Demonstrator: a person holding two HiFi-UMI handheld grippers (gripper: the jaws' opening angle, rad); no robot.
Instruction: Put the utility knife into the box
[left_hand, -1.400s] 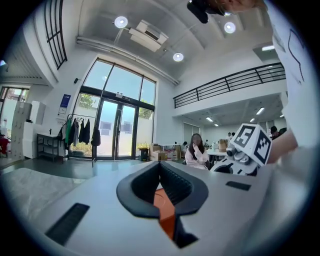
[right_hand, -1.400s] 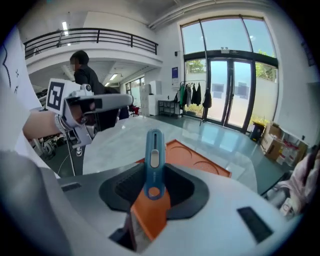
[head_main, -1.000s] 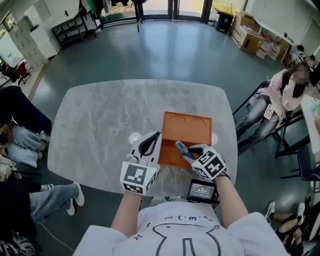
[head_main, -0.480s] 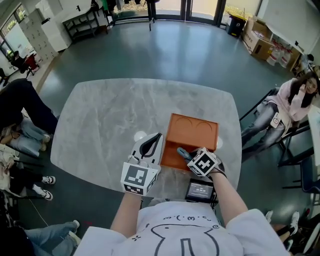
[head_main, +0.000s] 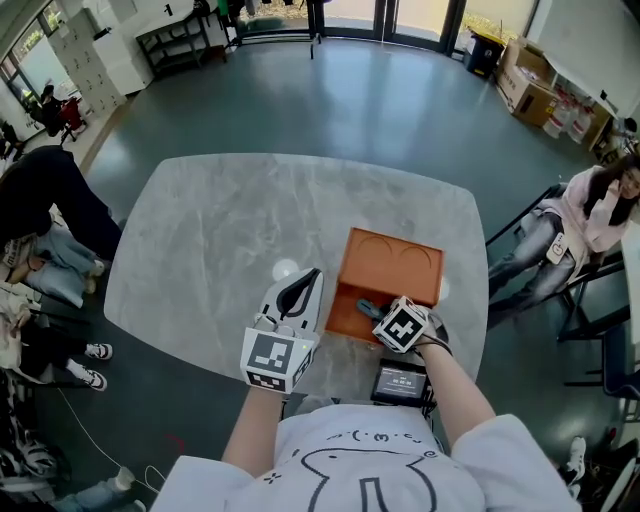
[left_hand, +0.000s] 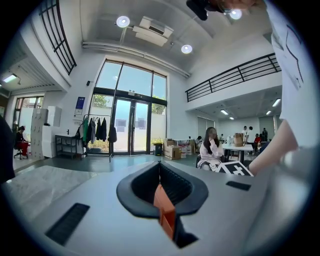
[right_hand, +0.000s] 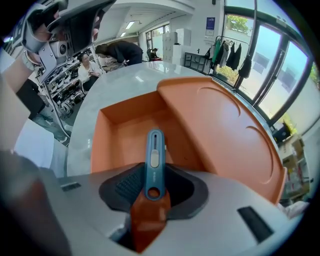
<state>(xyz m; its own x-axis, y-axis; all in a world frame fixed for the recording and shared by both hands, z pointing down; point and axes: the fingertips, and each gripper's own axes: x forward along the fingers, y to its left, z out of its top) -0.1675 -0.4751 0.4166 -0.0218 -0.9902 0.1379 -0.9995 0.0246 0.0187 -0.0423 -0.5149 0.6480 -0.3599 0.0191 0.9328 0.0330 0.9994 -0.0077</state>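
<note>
Right tool (head_main: 374, 311) pinched the blue utility knife (right_hand: 154, 150) over the open orange box (right_hand: 101, 145) by the desk (head_main: 220, 230) near-right corner, left tool (left_hand: 160, 192) pressed together, empty.

Count, head view:
- table (head_main: 220, 230) ×1
- orange box (head_main: 395, 265) ×1, centre right
- utility knife (right_hand: 154, 160) ×1
- grippers ×2: left gripper (head_main: 305, 285), right gripper (head_main: 378, 312)
- small screen device (head_main: 402, 381) ×1, lower centre
- seated person (head_main: 600, 215) ×1, right edge

A white T-shirt (head_main: 440, 465) with black line drawing; white, black-padded left claw (head_main: 310, 276) and right claw (head_main: 371, 308) bearing square black-and-white markers.
</note>
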